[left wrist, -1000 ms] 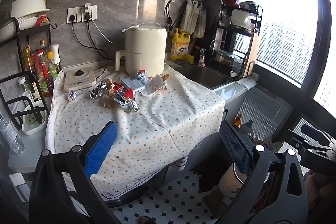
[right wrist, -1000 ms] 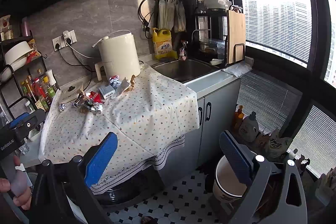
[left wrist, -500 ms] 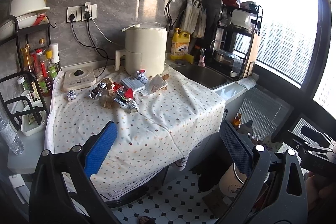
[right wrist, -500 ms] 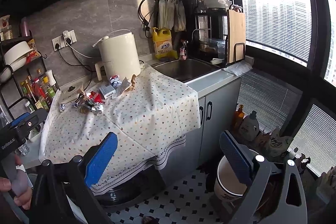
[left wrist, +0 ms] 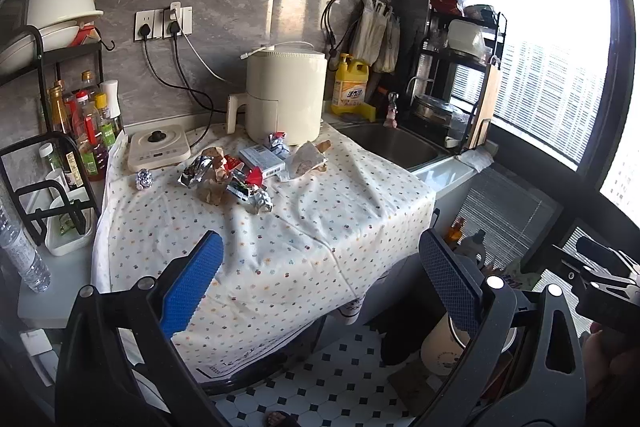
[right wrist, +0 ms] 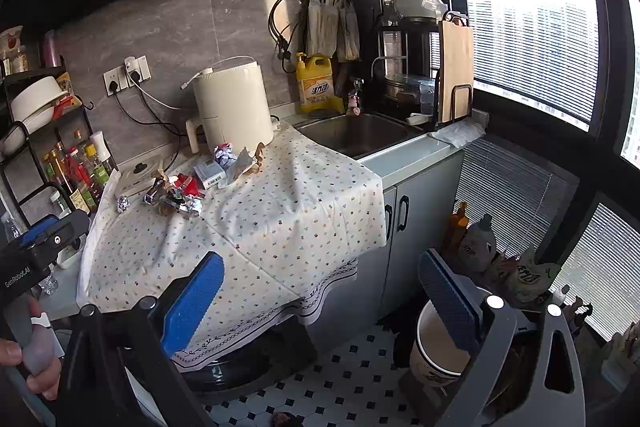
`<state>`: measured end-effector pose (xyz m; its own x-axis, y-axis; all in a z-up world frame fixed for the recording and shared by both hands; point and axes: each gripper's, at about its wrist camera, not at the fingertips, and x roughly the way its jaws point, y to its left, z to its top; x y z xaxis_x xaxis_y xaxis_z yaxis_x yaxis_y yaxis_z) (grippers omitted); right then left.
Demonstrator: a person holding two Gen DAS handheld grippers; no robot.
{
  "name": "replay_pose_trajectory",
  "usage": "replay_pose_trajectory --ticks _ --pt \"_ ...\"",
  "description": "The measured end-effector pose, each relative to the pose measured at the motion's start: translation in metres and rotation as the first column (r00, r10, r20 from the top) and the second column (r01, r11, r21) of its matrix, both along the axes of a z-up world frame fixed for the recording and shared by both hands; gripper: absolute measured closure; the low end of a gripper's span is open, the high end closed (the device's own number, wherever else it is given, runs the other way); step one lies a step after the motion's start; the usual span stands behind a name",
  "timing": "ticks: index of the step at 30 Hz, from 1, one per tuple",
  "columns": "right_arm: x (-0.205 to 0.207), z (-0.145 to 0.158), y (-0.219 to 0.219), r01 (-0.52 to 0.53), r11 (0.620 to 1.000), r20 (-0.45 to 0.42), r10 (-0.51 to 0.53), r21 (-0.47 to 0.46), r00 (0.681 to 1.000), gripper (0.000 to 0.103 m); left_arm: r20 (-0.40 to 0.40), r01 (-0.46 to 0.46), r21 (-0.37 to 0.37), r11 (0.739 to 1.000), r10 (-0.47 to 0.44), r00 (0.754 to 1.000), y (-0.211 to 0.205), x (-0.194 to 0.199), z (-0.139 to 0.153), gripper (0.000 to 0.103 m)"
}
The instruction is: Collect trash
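A heap of trash (left wrist: 236, 175) (right wrist: 188, 183) lies at the back of a dotted tablecloth (left wrist: 256, 239) (right wrist: 272, 215): foil wrappers, red packets, a small white box (left wrist: 262, 158), a crumpled paper bag (left wrist: 306, 159) and a foil ball (left wrist: 144, 179) apart at the left. My left gripper (left wrist: 320, 283) hangs open before the counter's front edge, well short of the heap. My right gripper (right wrist: 320, 299) is open too, lower and further right, with nothing between its fingers. A white bucket (right wrist: 440, 343) (left wrist: 452, 343) stands on the floor behind its right finger.
A cream air fryer (left wrist: 284, 99) stands behind the heap, a small induction hob (left wrist: 158, 147) at its left, a bottle rack (left wrist: 80, 131) further left. A sink (left wrist: 396, 143) and dish rack (right wrist: 424, 59) lie right. A hand (right wrist: 28, 355) holds the left gripper's handle.
Both views have crept very slightly; the counter and heap sit almost where they were. Both grippers stay open and hold nothing.
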<state>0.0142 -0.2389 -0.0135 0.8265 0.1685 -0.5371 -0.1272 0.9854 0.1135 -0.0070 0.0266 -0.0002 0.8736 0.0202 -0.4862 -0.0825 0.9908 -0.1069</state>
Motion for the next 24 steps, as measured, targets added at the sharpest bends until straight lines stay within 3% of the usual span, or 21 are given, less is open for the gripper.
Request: replay_pose_trajectory --ticks 10,17,24 --pt "0.021 0.006 0.024 -0.064 0.998 0.005 0.064 0.003 0.998 0.008 -0.012 -0.057 0.009 0.998 0.058 0.998 0.024 0.005 0.005 0.006" --pt "0.053 0.011 0.044 -0.101 0.995 0.004 0.101 -0.009 0.995 0.008 -0.015 -0.086 -0.039 0.995 0.086 0.996 0.053 0.027 0.003 0.006" --pt "0.095 0.007 0.068 -0.134 0.991 -0.020 0.134 -0.008 0.991 0.008 -0.023 -0.140 -0.007 0.990 0.140 0.990 0.071 0.058 0.000 0.006"
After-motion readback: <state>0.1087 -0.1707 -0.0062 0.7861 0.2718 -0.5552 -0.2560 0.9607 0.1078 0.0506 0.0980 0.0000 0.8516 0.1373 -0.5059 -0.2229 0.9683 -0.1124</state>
